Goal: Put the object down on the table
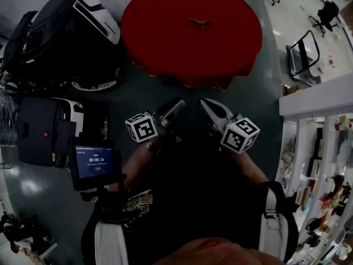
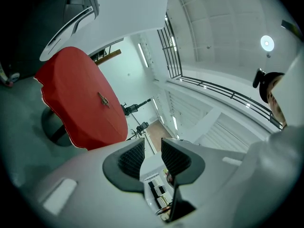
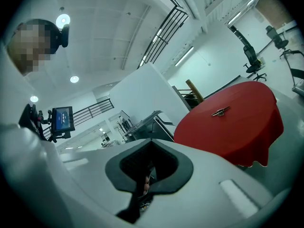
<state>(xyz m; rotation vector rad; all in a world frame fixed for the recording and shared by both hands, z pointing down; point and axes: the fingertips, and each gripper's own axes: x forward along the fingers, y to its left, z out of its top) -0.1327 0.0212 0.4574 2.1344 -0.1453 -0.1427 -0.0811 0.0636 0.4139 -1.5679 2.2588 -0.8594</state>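
Note:
A small metal object lies near the middle of the round table under a red cloth; it also shows as the same object in the left gripper view and as the object in the right gripper view. Both grippers hang well short of the table, close to the person's body. My left gripper points toward the table with its jaws a little apart and nothing between its pads. My right gripper is shut and empty, its dark pads pressed together.
Black bags and a black-and-white case sit on the floor left of the table. A small screen on a stand is at my lower left. White shelves line the right side, with office chairs beyond.

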